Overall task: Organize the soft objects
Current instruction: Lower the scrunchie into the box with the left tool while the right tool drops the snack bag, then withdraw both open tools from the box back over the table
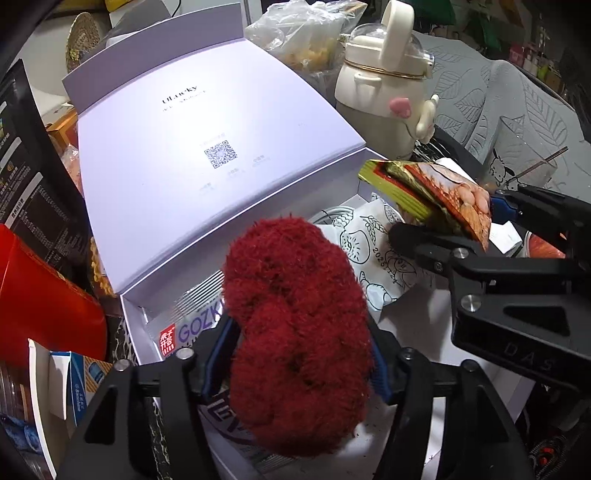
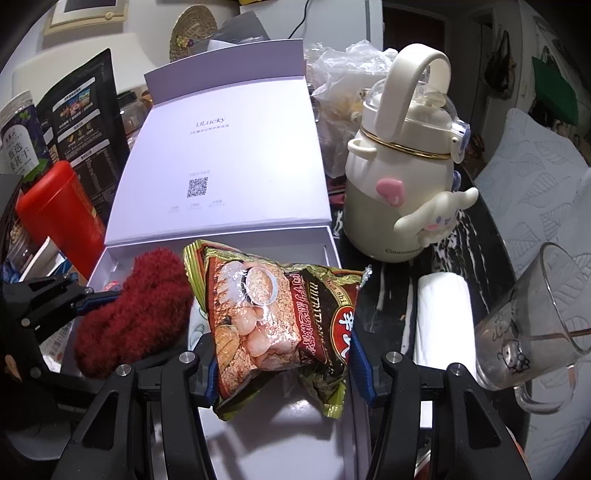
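Left wrist view: left gripper point(image 1: 301, 363) clamps the red fuzzy bundle point(image 1: 295, 325) over the open white box point(image 1: 136, 317), packets already inside. Right wrist view: right gripper point(image 2: 282, 363) grips the snack packet point(image 2: 273, 317) above the box; both unplaced.

A dark marbled tabletop point(image 2: 384, 291) carries clutter; right of it lies a grey leaf-patterned cushion point(image 2: 535, 192), behind it a pale wall point(image 2: 147, 22).

1. The open white box point(image 2: 334, 254) is lying open from above, its raised lid point(image 2: 221, 155) walling the far side.
2. A cream bottle point(image 2: 400, 192) and glass mug point(image 2: 535, 332) are crowding the right flank.
3. A red canister point(image 2: 59, 218) is hemming the left.
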Demonstrator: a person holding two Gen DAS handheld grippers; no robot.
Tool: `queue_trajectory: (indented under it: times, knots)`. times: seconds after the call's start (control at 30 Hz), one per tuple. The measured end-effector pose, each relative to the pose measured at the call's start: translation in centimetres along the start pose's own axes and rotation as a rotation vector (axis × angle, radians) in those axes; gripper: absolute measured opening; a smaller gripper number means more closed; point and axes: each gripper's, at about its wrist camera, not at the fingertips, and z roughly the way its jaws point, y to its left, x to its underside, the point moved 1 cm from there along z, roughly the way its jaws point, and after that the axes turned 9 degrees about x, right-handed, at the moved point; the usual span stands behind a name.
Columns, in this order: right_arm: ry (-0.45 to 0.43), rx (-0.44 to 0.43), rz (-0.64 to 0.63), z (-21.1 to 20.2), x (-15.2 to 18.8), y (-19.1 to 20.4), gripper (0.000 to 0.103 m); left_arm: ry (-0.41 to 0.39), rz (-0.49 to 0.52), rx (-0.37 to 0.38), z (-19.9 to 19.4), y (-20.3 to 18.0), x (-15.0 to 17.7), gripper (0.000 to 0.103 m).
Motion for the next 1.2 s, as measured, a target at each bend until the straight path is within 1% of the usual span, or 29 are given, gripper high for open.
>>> queue_trajectory:
  times: [0.23,0.4,0.43,0.47,0.53,0.57,0.6,0.67,0.77,0.87,0.93,1.2]
  knots:
    - [0.015,-0.012,0.005,-0.2,-0.1,-0.2,0.056,-0.01,-0.022,0.021,-0.6,-0.1,0.1,0.067]
    - [0.039,-0.019,0.008,-0.2,-0.3,-0.3,0.057,-0.024,-0.024,0.031,-1.5,0.1,0.3,0.072]
    - [0.044,-0.017,0.006,-0.2,-0.4,-0.2,0.057,-0.031,-0.019,0.004,-1.8,0.0,0.3,0.075]
    - [0.048,-0.013,0.002,-0.2,-0.4,-0.2,0.057,-0.042,-0.016,-0.024,-2.5,0.6,0.7,0.081]
    - [0.052,-0.004,-0.008,-0.6,-0.5,-0.1,0.059,-0.076,-0.015,-0.049,-3.4,0.7,0.8,0.081]
    - [0.049,0.007,-0.012,-0.9,-0.6,-0.1,0.063,-0.088,-0.02,-0.048,-3.8,0.9,0.9,0.081]
    - [0.037,0.024,-0.013,-1.3,-0.6,-0.1,0.064,-0.091,-0.023,-0.048,-4.1,1.0,0.8,0.081]
    - [0.023,0.039,-0.018,-2.1,-0.8,-0.2,0.071,-0.098,-0.033,-0.049,-5.1,1.6,1.0,0.081]
    - [0.009,0.051,-0.028,-3.2,-1.2,-0.2,0.071,-0.115,-0.041,-0.059,-6.7,2.0,1.1,0.081]
    - [-0.002,0.071,-0.035,-4.3,-1.4,-0.1,0.071,-0.141,-0.04,-0.075,-7.0,1.6,0.7,0.081]
    - [-0.015,0.072,-0.032,-5.2,-1.5,-0.1,0.071,-0.16,-0.039,-0.076,-8.3,1.6,0.5,0.081]
    - [-0.104,0.09,-0.009,-10.1,-2.1,0.3,0.071,-0.241,-0.02,-0.086,-12.9,0.6,0.6,0.081]
